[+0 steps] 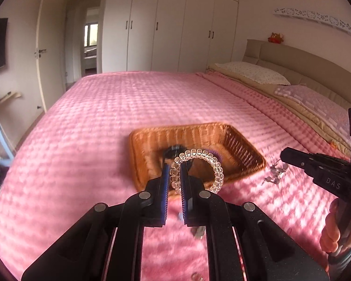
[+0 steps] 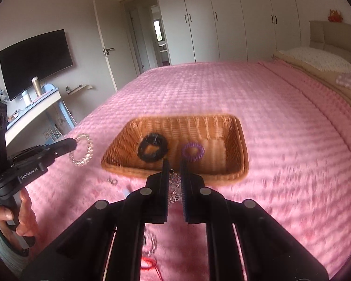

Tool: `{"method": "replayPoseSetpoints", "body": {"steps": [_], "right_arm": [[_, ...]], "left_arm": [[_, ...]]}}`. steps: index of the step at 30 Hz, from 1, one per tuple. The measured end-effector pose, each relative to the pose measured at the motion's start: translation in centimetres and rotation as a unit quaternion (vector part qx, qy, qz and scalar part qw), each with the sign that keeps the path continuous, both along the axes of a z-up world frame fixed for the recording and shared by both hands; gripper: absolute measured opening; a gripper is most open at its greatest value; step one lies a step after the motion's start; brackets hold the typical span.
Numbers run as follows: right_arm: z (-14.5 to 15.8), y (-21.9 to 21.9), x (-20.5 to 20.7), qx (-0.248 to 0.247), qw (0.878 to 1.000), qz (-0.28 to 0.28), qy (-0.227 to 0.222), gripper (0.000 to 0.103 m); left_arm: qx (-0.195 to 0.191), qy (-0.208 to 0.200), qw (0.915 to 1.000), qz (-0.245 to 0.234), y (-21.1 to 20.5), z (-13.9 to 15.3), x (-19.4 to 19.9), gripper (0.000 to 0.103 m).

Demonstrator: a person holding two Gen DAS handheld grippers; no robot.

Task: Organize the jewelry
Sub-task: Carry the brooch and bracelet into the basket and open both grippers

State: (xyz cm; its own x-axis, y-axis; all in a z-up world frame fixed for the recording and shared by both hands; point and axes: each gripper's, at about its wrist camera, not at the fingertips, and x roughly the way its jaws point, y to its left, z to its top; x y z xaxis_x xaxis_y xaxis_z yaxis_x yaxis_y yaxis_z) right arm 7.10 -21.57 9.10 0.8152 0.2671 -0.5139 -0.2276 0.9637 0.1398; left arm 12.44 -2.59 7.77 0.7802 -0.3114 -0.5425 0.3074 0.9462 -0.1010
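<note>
A wicker basket (image 1: 243,149) (image 2: 126,140) sits on the pink bedspread. Inside it lie a black scrunchie (image 2: 152,150) and a purple coil hair tie (image 2: 192,152). My left gripper (image 1: 175,165) is shut on a clear coil hair tie (image 1: 216,166) and holds it above the bed, left of the basket's near edge; the tie also shows in the right wrist view (image 2: 82,149). My right gripper (image 2: 174,164) is shut on a silver chain piece (image 2: 174,188) just before the basket's near rim. In the left wrist view a silver chain (image 1: 275,172) hangs below the right gripper.
Loose pieces lie on the bedspread: a small silver ring (image 2: 113,181), a silver chain (image 2: 149,243) and a red cord (image 2: 149,265) below my right gripper. Pillows (image 1: 252,72) and headboard are at the right. A desk with bottles (image 2: 37,89) stands left of the bed.
</note>
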Motion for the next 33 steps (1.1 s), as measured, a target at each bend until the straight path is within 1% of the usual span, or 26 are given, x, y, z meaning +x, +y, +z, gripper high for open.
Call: {"method": "replayPoseSetpoints", "body": {"steps": [3, 6, 7, 9, 13, 15, 20, 24, 27, 28, 29, 30, 31, 32, 33], "right_arm": [[0.7, 0.3, 2.7, 0.0, 1.0, -0.005, 0.0, 0.008], [0.3, 0.3, 5.6, 0.003, 1.0, -0.011, 0.001, 0.008], [-0.1, 0.1, 6.5, 0.01, 1.0, -0.012, 0.001, 0.008], [-1.2, 0.0, 8.0, 0.007, 1.0, -0.024, 0.006, 0.008], [-4.0, -0.6, 10.5, 0.017, 0.998, -0.044, 0.032, 0.008], [-5.3, -0.9, 11.2, 0.023, 0.998, -0.044, 0.044, 0.008], [-7.4, -1.0, 12.0, 0.012, 0.997, -0.046, 0.068, 0.008], [-8.1, -1.2, 12.2, 0.015, 0.995, -0.052, 0.08, 0.008], [-8.3, -2.1, 12.3, 0.046, 0.994, -0.052, 0.088, 0.008], [-8.3, -2.4, 12.3, 0.055, 0.993, -0.053, 0.088, 0.009], [-8.2, -2.7, 12.2, 0.059, 0.993, -0.057, 0.089, 0.012], [-8.1, -3.0, 12.1, 0.063, 0.992, -0.06, 0.088, 0.015], [-8.0, -3.2, 12.0, 0.067, 0.992, -0.062, 0.088, 0.023], [-7.8, -3.4, 11.8, 0.073, 0.992, -0.063, 0.086, 0.031], [-7.5, -3.6, 11.5, 0.08, 0.991, -0.063, 0.083, 0.035]], "left_arm": [[-0.004, 0.004, 1.0, -0.004, -1.4, 0.2, 2.5, 0.007], [-0.015, 0.019, 0.9997, -0.011, -2.6, -0.8, 5.2, 0.007], [-0.016, 0.024, 0.9995, -0.011, -3.2, -1.4, 6.3, 0.007], [-0.02, 0.032, 0.9992, -0.012, -3.9, -2.6, 7.8, 0.007], [-0.034, 0.061, 0.9975, -0.01, -5.2, -5.6, 10.3, 0.007], [-0.038, 0.067, 0.9969, -0.015, -5.6, -6.6, 10.7, 0.007], [-0.019, 0.074, 0.9968, -0.022, -6.5, -8.0, 11.1, 0.007], [-0.01, 0.078, 0.9966, -0.024, -6.9, -8.5, 11.0, 0.008], [-0.008, 0.08, 0.9965, -0.025, -6.9, -8.4, 10.9, 0.008], [-0.014, 0.079, 0.9964, -0.028, -6.7, -8.3, 10.9, 0.011], [-0.02, 0.078, 0.9963, -0.03, -6.5, -8.2, 10.7, 0.019], [-0.025, 0.074, 0.9965, -0.029, -6.3, -7.9, 10.5, 0.024], [-0.03, 0.071, 0.9966, -0.029, -6.0, -7.6, 10.3, 0.035], [-0.038, 0.07, 0.9964, -0.03, -5.7, -7.2, 10.0, 0.04], [-0.048, 0.067, 0.996, -0.033, -5.4, -6.8, 9.7, 0.04]]}}
